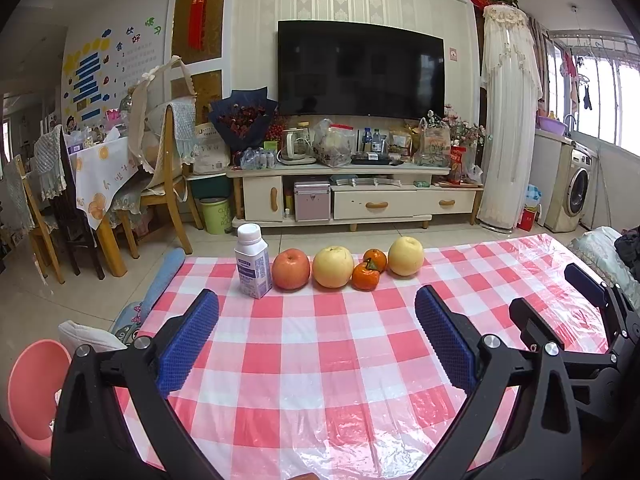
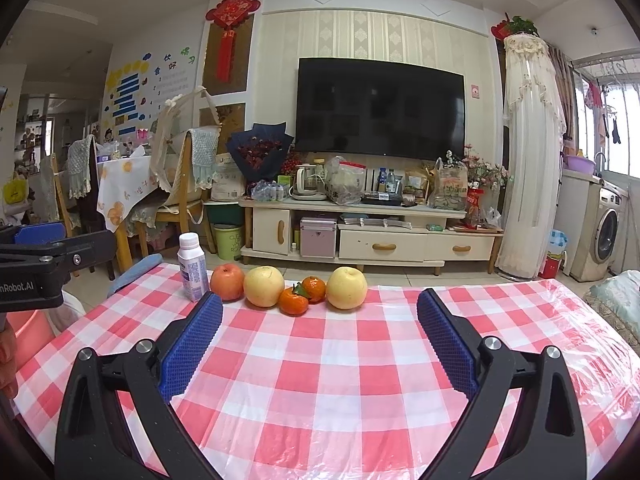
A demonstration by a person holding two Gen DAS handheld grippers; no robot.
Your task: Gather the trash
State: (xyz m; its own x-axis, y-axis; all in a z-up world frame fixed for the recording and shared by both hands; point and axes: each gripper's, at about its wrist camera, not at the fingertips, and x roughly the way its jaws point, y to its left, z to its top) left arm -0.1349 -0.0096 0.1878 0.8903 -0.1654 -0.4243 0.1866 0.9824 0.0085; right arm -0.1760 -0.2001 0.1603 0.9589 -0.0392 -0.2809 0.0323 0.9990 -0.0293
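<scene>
Left wrist: bottle [image 1: 252, 262] near edge (gripper [image 1: 316, 344] wide)

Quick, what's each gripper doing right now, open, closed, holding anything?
Left gripper: open, holding nothing, above the checked tablecloth.
Right gripper: open, holding nothing, also above the tablecloth.

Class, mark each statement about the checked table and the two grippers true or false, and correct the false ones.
1. The bottle stands upright at the left end of the row. True.
2. The left gripper grips the red apple. False: it is open, holding nothing.
3. Two oranges sit between two yellow pears. True.
4. The right gripper is shut. False: it is open.
</scene>
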